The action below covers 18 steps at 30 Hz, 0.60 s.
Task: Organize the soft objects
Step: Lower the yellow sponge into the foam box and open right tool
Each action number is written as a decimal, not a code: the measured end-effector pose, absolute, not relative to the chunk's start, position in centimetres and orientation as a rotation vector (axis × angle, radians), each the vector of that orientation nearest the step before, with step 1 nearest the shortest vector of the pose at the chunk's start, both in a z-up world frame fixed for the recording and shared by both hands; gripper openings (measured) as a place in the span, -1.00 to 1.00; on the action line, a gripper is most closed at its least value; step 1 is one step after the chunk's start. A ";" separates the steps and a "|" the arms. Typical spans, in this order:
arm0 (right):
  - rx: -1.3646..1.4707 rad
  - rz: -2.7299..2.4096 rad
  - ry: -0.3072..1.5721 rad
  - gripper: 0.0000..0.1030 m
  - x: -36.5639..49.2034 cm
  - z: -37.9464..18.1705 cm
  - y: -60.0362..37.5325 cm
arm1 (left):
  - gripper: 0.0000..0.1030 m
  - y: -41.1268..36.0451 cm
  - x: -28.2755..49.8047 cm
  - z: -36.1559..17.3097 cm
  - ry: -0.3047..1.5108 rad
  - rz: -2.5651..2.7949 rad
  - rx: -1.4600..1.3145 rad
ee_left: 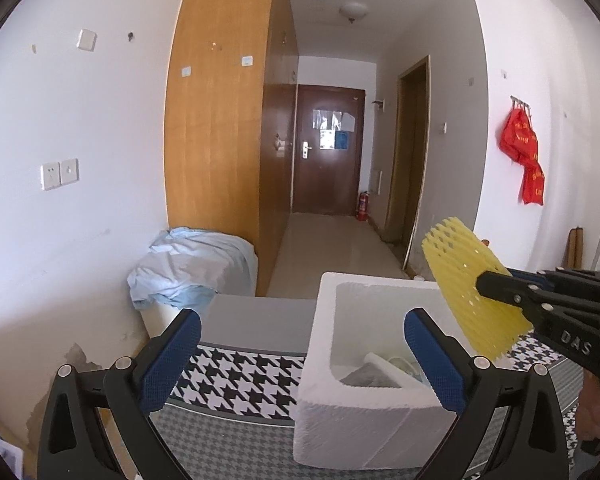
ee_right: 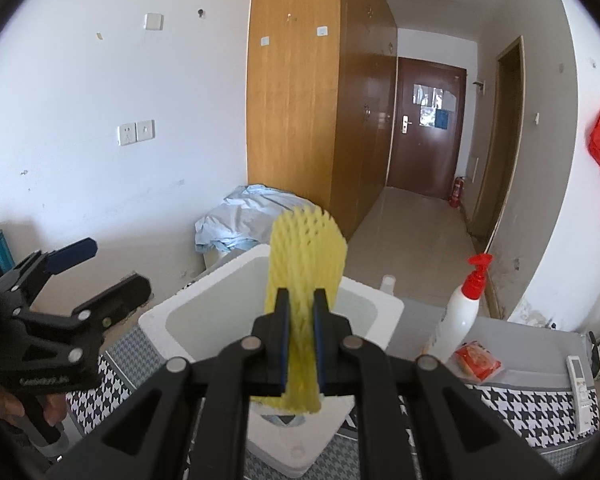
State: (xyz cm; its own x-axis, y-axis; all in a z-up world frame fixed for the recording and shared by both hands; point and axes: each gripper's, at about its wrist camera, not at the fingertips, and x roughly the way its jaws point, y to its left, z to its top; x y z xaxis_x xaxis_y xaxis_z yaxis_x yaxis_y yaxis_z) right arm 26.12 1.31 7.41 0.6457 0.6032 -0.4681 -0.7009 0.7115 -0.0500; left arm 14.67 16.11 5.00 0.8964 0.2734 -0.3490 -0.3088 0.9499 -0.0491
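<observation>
Two grippers are in view, and only one is working. The right gripper (ee_right: 300, 344) has its fingers (ee_right: 283, 332) closed on a yellow foam net (ee_right: 304, 264) (the kind of sleeve that protects fruit), pinching it near its lower half so the upper part stands free. The net hangs just above the near side of the white foam box (ee_left: 328, 360), not yet inside it. The left gripper (ee_left: 300, 344) waits beside the box with its fingers (ee_left: 172, 352) wide apart and holding nothing.

The box stands on a table covered with a black and white checked cloth (ee_left: 236, 380). Some things already lie at its bottom, something grey and something white, but I cannot tell exactly what they are. A white pump bottle (ee_right: 462, 312), an orange packet (ee_right: 478, 360) and a remote control (ee_right: 580, 384) lie on the right part of the table, apart from the box.

The step in hand is, I judge, to put the net into the box. To do it well, the right gripper should move forward until the net is over the middle of the opening, then go down below the rim before the fingers open. The net is very light and springy, so releasing it high could let it bounce or roll over the wall.
</observation>
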 end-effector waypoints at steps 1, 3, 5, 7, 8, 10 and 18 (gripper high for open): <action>-0.238 0.753 0.446 -0.74 26.3 7.3 1.5 | 0.98 16.2 14.6 4.9 0.349 0.306 -0.103; -0.238 0.755 0.454 -0.74 26.6 7.2 1.9 | 0.98 16.4 14.5 4.8 0.354 0.314 -0.108; -0.243 0.757 0.463 -0.74 26.9 6.9 2.4 | 0.98 16.4 14.4 4.8 0.357 0.324 -0.109; -0.245 0.756 0.474 -0.74 27.2 6.7 2.7 | 0.98 16.5 14.2 4.8 0.357 0.326 -0.108; -0.245 0.757 0.475 -0.74 27.3 6.6 2.9 | 0.98 16.6 14.1 4.8 0.359 0.327 -0.107; -0.240 0.762 0.484 -0.74 27.6 6.6 3.1 | 0.98 16.6 13.9 4.8 0.360 0.333 -0.105; -0.230 0.762 0.488 0.05 27.7 6.7 3.0 | 0.98 16.8 13.4 4.9 0.356 0.350 -0.109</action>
